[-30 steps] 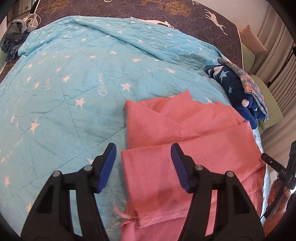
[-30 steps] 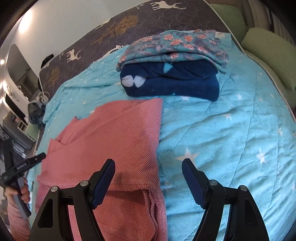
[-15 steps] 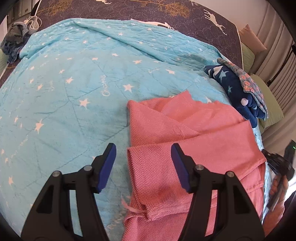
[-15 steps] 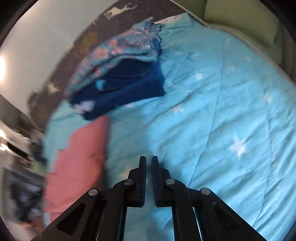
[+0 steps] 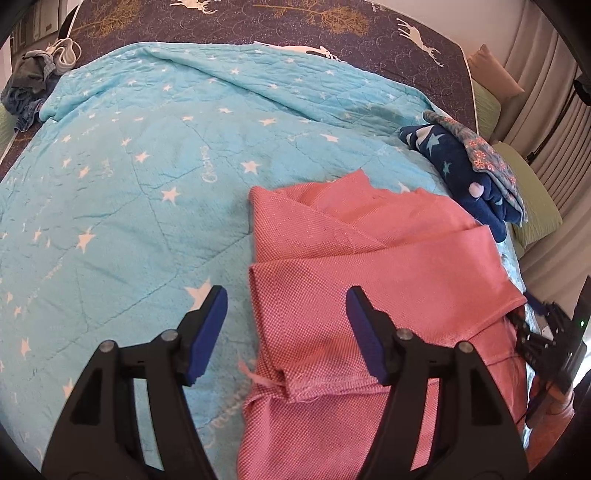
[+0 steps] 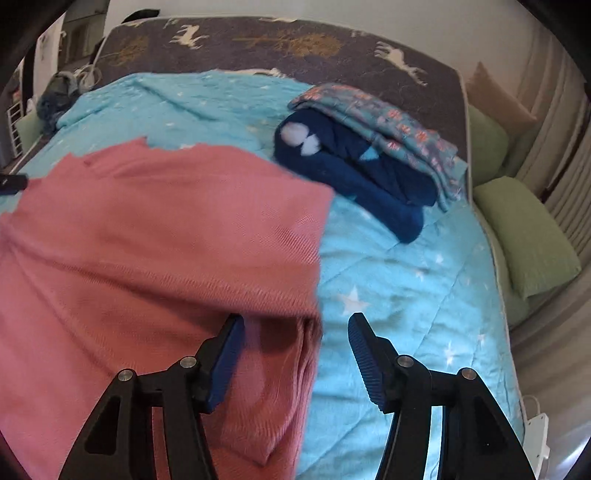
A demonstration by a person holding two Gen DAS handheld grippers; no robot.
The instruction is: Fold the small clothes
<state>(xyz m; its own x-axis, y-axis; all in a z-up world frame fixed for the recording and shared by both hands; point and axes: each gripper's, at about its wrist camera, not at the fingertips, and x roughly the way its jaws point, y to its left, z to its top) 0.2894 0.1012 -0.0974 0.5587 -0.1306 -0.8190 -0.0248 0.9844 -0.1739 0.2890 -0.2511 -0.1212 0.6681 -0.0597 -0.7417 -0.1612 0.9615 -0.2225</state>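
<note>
Fingers (image 5: 210, 325) of both grippers spread wide — each pair straddling an edge of the pink garment (image 5: 369, 266) — holding nothing.

**Garment near, folded stack beyond, both grippers at its edges**

The pink woven garment (image 5: 369, 266) lies on the turquoise star-print quilt (image 5: 147, 177), partly folded, one layer over another. The left gripper (image 5: 286, 325) hangs over the garment's left edge: one finger above quilt, the other above cloth. The right gripper (image 6: 295, 343) hangs over the garment's right edge the same way, straddling cloth and quilt. Beyond the garment, to its right, sits the folded navy star-print garment (image 6: 354, 173), with the folded floral-print cloth (image 6: 388, 122) on top. Green pillows (image 6: 524, 229) lie off the quilt's right side. Behind the quilt runs the dark deer-print bedspread (image 5: 295, 33); a crumpled grey clothing heap (image 5: 26, 85) sits far left.
</note>
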